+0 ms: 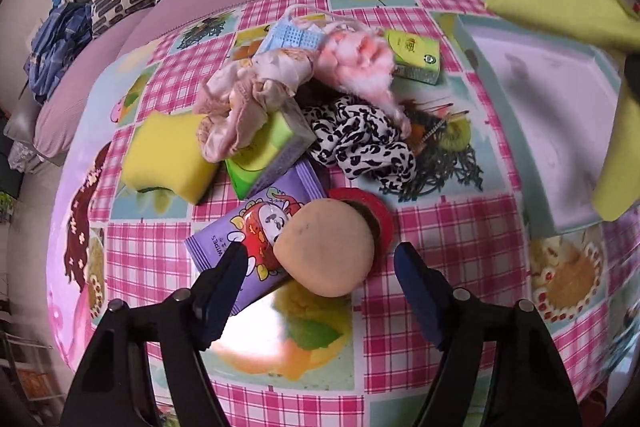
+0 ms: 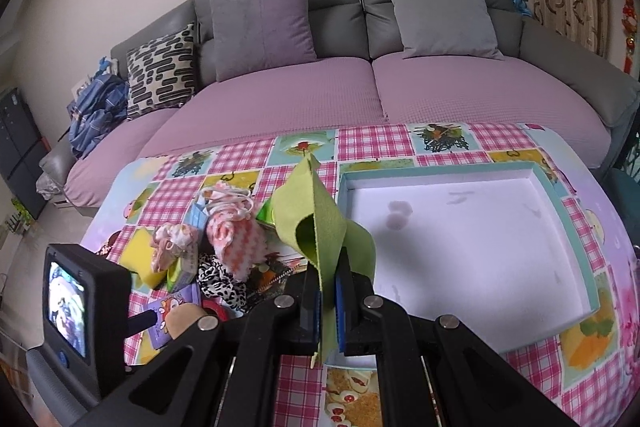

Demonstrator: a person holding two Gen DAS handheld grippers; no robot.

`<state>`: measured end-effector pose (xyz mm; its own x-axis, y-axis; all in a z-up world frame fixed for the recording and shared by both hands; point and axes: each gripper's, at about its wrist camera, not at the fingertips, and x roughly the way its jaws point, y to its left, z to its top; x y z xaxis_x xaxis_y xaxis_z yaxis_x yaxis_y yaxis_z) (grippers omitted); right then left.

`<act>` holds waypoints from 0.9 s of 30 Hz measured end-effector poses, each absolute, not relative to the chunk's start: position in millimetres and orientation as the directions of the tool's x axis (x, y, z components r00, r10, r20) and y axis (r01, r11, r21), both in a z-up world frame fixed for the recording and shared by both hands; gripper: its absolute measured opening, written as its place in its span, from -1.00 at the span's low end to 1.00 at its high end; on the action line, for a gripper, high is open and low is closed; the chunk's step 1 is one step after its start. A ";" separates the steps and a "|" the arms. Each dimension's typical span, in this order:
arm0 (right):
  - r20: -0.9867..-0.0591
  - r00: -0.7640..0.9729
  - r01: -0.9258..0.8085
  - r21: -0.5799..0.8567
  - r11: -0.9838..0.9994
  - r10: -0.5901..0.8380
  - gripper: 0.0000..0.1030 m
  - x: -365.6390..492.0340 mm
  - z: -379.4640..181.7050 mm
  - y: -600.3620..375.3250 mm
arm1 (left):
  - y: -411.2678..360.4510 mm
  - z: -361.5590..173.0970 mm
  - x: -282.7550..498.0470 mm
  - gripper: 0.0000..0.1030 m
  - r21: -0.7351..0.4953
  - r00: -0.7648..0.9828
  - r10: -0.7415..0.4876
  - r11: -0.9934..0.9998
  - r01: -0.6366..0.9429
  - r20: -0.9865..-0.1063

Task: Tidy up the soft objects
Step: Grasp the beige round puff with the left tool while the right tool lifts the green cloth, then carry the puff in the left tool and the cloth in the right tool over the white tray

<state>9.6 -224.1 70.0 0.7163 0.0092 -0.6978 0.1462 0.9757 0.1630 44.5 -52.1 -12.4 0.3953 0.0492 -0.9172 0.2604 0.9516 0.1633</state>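
One green cloth [image 2: 320, 223], one white box [image 2: 460, 247], two tissue packs [image 1: 268, 151], one sponge [image 1: 168, 155]

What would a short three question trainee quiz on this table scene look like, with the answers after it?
1. True or false: the right gripper is shut on the green cloth.
2. What sits between the left gripper's open jaws? A) the round tan sponge B) a mug C) a spoon
3. Fill in: the white tray holds ____ of the soft items.

Key: 1 true. 2 A; the pads are not pressing it. 3 none; the pile lies beside it on the checked tablecloth.
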 end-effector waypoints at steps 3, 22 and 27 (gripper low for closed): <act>-0.701 0.713 0.146 0.163 0.976 0.010 -0.89 10.1 68.5 -223.4 | -56.6 -13.5 43.1 0.41 0.177 0.396 0.055 0.944 0.277 -0.916; -0.715 0.699 0.138 0.159 0.978 0.018 -0.89 13.2 63.1 -219.4 | -52.8 -16.5 45.2 -0.08 0.171 0.386 0.050 0.943 0.287 -0.921; -0.716 0.698 0.131 0.155 0.979 0.020 -0.89 13.1 63.4 -217.2 | -50.4 -4.9 42.9 -0.08 0.168 0.412 0.039 0.945 0.281 -0.910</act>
<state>13.1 -217.2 63.4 0.6980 0.0203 -0.7158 0.1307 0.9792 0.1552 42.9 -50.4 -4.9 0.4118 0.0394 -0.9104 0.2814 0.9447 0.1682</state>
